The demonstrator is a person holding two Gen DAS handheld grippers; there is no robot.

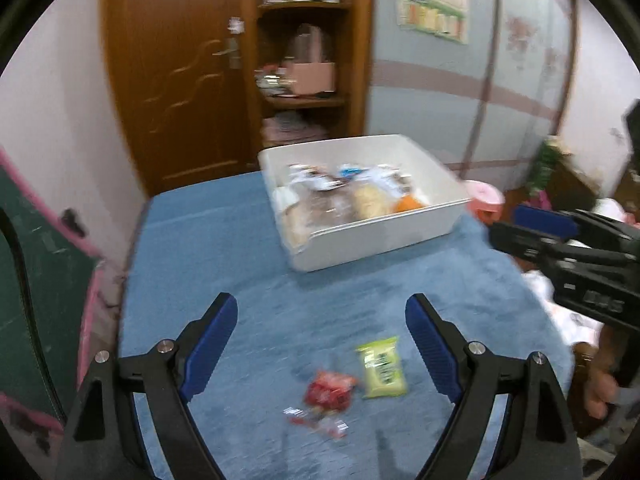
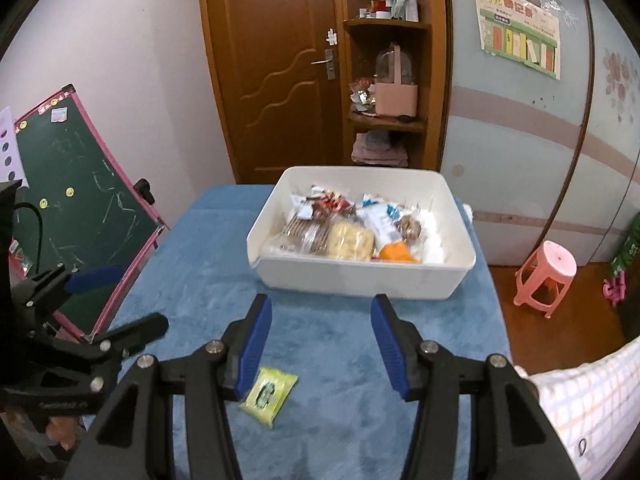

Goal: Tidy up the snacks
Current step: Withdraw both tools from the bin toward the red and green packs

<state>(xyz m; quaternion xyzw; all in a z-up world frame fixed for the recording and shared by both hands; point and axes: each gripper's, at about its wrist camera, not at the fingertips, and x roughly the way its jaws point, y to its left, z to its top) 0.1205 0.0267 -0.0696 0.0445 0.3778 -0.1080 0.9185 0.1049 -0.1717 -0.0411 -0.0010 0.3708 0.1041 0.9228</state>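
- Right, your left gripper [image 1: 322, 344] hangs with its jaws spread wide and nothing between them, low over the blue cloth [image 1: 248, 248].
- Your right gripper [image 2: 320, 340] is likewise released and empty, its jaws parted above the near half of the table.
- The yellow-green snack packet [image 1: 382, 368] lies flat on the cloth, between the left fingers' line and a little ahead of them, nearer the right finger.
- In the right wrist view the same packet [image 2: 270, 394] sits just beside the inner face of that gripper's left finger, partly tucked under it, off the centreline.
- The red snack packet [image 1: 330, 390] lies just beside the green one, with a small clear wrapper [image 1: 316, 420] close below it; blur hides whether they touch.
- The white bin [image 2: 360, 276] stands further along the cloth, well apart from the loose packets, already holding several bagged snacks.
- Judging by looks, these packets are light, soft and crinkly, with slick film that may slide on a flat pinch.
- You would likely do best to close across the short width of the packet, near its middle, gently enough not to crush the contents.
- The plush cloth may yield, so expect the lower edge to sink as you close.
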